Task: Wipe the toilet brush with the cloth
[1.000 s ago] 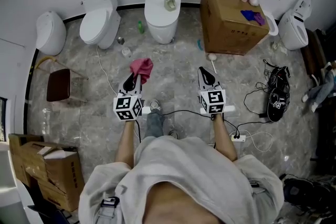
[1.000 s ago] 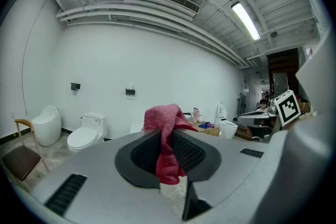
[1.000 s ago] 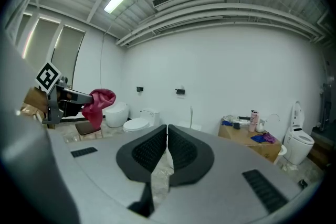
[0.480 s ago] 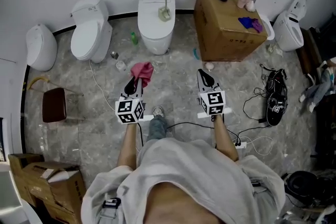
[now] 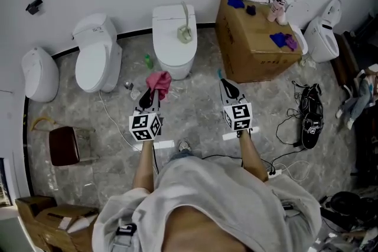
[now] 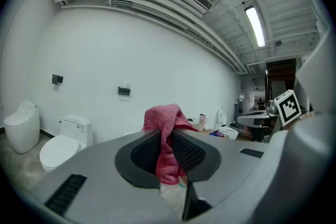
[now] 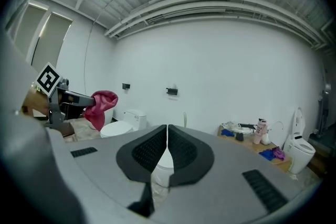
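— Straight ahead of us at twelve o'clock, on the closed lid of the middle toilet (image 5: 173, 47), the toilet brush (image 5: 185, 23) stands upright in its holder. Do we have the cloth?

— We do. Our left gripper (image 5: 151, 96) is clamped on the pink cloth (image 5: 159, 81). Its own view shows the jaws pinching a fold, with the rest bunched above the tips and a tail hanging below them.

— And our right gripper (image 5: 225, 87)?

— Its jaws are pressed together with nothing between them. Through its view we see the white toilet beyond the tips, and the brush handle rises at about one o'clock of them.

— How do our two grippers sit against each other?

— Side by side above the marbled floor (image 5: 195, 103), well apart, both pointing toward twelve. From the head view the cloth shows at about seven o'clock of the brush, near the toilet and apart from the brush.

— What else do we see around us?

— We have a cardboard box (image 5: 254, 44) at one to two o'clock with small items on top. A second toilet (image 5: 94, 59) is at ten o'clock, and a third (image 5: 39, 72) lies further out beyond it.
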The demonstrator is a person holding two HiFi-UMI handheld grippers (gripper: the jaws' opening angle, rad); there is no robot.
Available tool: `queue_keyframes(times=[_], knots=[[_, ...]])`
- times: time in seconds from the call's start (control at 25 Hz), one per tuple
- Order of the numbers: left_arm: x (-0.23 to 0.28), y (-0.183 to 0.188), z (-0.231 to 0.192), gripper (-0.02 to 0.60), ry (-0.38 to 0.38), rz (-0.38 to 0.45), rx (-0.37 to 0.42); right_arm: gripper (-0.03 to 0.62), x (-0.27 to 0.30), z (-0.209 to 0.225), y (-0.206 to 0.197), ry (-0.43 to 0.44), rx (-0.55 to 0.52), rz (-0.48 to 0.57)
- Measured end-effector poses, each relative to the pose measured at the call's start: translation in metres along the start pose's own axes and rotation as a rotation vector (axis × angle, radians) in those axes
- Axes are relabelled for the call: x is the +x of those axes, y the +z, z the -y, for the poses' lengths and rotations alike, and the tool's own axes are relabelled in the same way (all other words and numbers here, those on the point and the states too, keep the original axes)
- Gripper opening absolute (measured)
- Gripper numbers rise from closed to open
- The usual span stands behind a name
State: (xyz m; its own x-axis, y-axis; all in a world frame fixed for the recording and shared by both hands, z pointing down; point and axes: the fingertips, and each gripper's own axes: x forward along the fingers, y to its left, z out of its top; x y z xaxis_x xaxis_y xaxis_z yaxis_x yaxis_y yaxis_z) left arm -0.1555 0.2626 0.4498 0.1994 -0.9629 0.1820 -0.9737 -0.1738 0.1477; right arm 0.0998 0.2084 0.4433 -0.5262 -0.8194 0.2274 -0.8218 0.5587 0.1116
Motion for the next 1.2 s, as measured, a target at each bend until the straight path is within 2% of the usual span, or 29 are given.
queue_keyframes(times=[0.36, 0.88, 1.2], knots=[[0.06, 0.016, -0.045, 0.072, -0.041, -0.002, 0.001, 0.032, 0.063, 0.002, 0.01, -0.034, 0.009, -0.014], [0.094, 0.004, -0.058, 0.072, -0.043, -0.037, -0.005, 0.032, 0.097, 0.016, -0.013, -0.026, 0.044, -0.051], [0.156, 0.009, -0.072, 0.072, -0.03, -0.053, 0.002, 0.032, 0.159, 0.045, -0.017, 0.001, 0.063, -0.054]])
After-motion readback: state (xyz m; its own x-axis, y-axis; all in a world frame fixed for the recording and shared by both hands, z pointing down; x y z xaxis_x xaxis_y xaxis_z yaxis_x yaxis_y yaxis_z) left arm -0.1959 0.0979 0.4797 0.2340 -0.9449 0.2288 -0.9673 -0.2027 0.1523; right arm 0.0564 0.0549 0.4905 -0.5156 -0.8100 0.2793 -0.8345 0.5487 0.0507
